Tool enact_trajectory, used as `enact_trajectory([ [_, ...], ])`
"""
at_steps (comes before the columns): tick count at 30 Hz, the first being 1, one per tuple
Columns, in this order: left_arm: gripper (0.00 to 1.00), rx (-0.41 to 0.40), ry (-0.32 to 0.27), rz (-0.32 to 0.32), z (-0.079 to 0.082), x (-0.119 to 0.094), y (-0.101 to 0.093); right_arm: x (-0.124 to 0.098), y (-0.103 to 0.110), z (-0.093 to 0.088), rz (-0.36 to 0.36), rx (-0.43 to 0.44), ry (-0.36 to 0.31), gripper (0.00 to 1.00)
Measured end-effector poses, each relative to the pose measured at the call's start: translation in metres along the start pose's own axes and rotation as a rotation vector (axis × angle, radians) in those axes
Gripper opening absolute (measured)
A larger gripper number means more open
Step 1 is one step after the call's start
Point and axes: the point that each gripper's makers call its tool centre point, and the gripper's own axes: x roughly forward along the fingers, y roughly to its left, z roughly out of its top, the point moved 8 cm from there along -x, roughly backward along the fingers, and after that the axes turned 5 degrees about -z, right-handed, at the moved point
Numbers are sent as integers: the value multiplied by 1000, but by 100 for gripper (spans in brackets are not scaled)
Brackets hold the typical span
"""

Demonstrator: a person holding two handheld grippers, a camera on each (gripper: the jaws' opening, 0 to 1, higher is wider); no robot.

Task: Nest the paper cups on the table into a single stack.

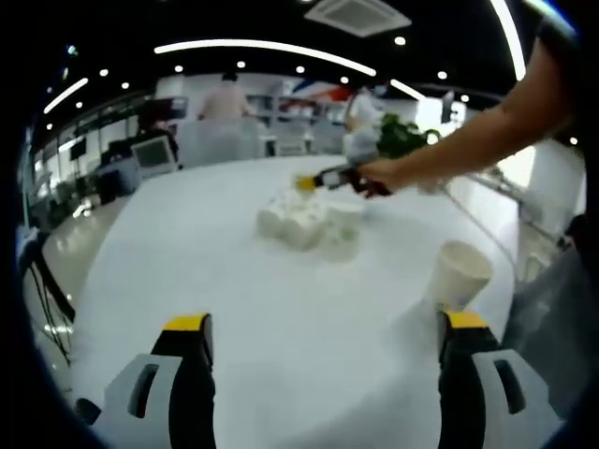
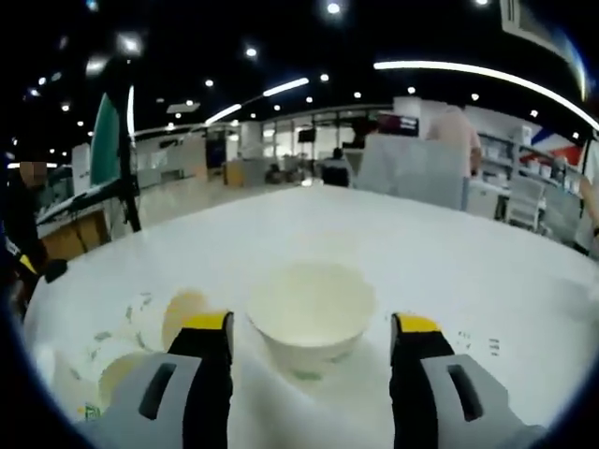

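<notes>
Paper cup (image 2: 309,313) sits upright between my right gripper's (image 2: 309,327) wide-open, empty jaws; closing hard could crush it. My left gripper (image 1: 328,337) hangs open, empty, over the table (image 1: 234,281).

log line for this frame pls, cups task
phase: approach | right gripper: open, jaws either side of upright cup | left gripper: open, empty | cup cluster mid-table | lone cup

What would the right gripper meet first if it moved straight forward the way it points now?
Probably the upright paper cup: it stands between the open jaws of the right gripper, mouth facing up. Depth is hard to judge.
</notes>
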Motion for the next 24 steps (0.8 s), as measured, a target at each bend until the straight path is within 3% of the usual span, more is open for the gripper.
enact_trajectory([
  [6, 99, -3, 3, 4, -1, 1, 2, 9, -6, -1, -9, 29, 19, 60],
  [10, 99, -7, 4, 6, -2, 1, 2, 13, -8, -2, -9, 11, 31, 46],
  [24, 98, 1, -6, 19, -4, 1, 4, 11, -11, 5, -2, 15, 3, 43],
])
